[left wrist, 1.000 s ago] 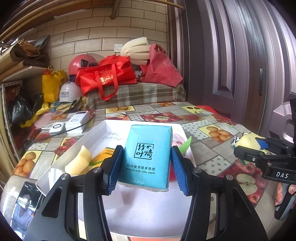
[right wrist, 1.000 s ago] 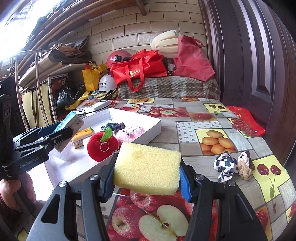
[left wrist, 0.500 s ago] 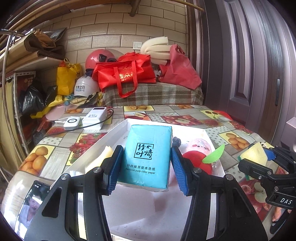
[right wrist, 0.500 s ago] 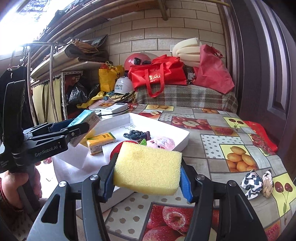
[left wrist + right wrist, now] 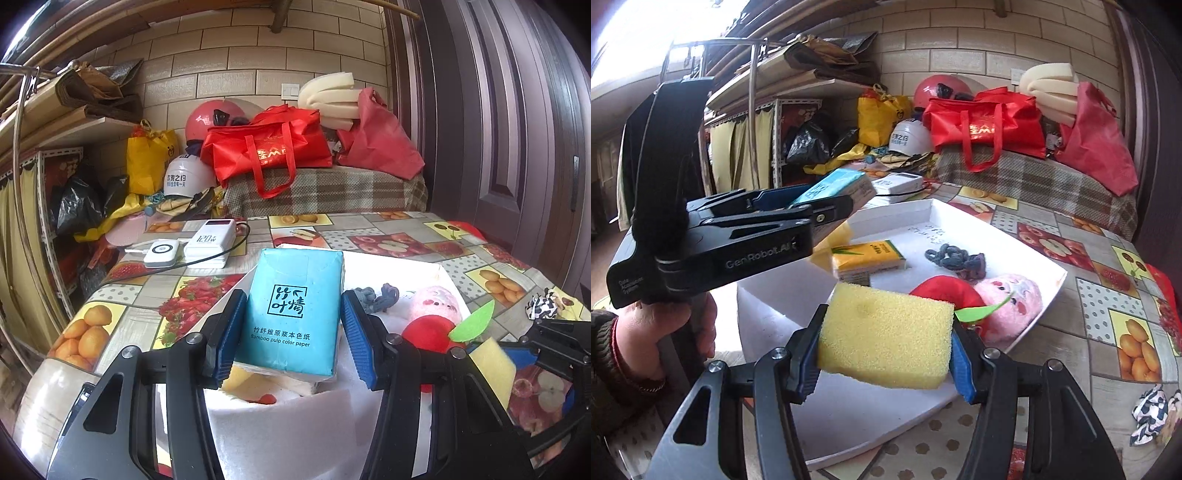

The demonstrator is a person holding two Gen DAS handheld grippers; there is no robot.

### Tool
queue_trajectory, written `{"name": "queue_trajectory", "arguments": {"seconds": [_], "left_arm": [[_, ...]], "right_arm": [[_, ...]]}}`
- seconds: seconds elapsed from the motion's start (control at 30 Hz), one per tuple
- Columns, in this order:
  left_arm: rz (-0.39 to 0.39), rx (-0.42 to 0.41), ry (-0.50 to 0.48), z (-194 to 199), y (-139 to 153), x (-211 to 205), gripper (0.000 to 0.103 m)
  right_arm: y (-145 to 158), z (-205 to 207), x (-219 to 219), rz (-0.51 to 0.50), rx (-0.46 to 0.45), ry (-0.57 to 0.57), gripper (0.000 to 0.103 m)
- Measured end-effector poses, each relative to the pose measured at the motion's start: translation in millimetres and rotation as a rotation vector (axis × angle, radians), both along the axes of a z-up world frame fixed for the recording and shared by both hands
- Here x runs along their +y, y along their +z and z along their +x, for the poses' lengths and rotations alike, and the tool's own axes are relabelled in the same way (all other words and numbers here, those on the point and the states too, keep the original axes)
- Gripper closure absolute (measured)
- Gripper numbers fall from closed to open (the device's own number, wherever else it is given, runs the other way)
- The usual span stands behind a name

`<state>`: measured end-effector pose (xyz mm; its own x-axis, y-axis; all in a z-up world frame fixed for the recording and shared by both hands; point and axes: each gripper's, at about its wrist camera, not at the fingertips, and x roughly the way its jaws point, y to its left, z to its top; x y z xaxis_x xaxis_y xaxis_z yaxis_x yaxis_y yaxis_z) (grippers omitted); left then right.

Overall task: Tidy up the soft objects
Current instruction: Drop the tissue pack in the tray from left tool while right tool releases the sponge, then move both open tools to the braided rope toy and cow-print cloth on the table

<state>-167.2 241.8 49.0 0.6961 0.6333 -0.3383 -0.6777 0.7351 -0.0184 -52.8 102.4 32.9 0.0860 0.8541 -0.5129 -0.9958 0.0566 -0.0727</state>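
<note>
My left gripper (image 5: pixel 291 332) is shut on a teal tissue pack (image 5: pixel 295 310), held above the near end of a white foam tray (image 5: pixel 436 269). From the right wrist view the same pack (image 5: pixel 834 188) hangs over the tray's left side (image 5: pixel 934 210). My right gripper (image 5: pixel 884 352) is shut on a yellow sponge (image 5: pixel 886 349), over the tray's front edge. In the tray lie a red plush apple (image 5: pixel 945 291), a pink plush (image 5: pixel 1015 299), a grey knitted piece (image 5: pixel 956 258) and a green-yellow tissue pack (image 5: pixel 868 258).
A black-and-white cloth bundle (image 5: pixel 1148 410) lies on the fruit-print tablecloth (image 5: pixel 1108 295) to the right of the tray. Two white power banks (image 5: pixel 207 242) with a cable sit at the table's far left. Red bags (image 5: pixel 269 151) and helmets crowd the checked bench behind.
Both grippers have swung left across the table with their loads. The right gripper with the sponge has come over the tray's front edge, close beside the left gripper.
</note>
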Motion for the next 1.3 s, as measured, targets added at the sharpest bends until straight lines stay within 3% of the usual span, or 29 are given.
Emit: {"name": "queue_trajectory", "arguments": {"seconds": [0.17,0.37,0.53,0.63,0.73,0.8,0.9,1.3], "left_arm": [[-0.047,-0.006,-0.011,1.5,-1.4,11.9,0.051],[-0.122,-0.030,0.001,-0.9,-2.7,26.9,0.051],[-0.064,0.000,0.007,7.0,-1.7,17.9,0.051],[0.000,0.027,0.001,13.9,-0.5,6.6,0.050],[0.025,0.027,0.013,13.9,-0.1,4.1,0.043],[0.022,0.010,0.027,10.0,0.4,6.1,0.014],[0.019,-0.015,0.057,3.8,1.0,8.2,0.000],[0.023,-0.023,0.062,2.3,1.1,7.3,0.000]], "right_arm": [[-13.3,-11.9,21.4,-0.132,-0.014,0.103,0.045],[-12.3,15.7,43.1,-0.123,-0.042,-0.047,0.046],[-4.7,52.6,52.5,-0.080,0.064,-0.182,0.046],[-0.7,43.3,46.2,-0.043,0.040,-0.158,0.045],[3.0,30.2,40.9,-0.007,-0.021,-0.140,0.042],[3.2,27.9,41.4,-0.006,-0.037,-0.146,0.014],[3.7,30.6,41.1,-0.003,-0.032,-0.166,0.000],[7.7,40.4,35.2,0.035,-0.009,-0.226,0.000]]}}
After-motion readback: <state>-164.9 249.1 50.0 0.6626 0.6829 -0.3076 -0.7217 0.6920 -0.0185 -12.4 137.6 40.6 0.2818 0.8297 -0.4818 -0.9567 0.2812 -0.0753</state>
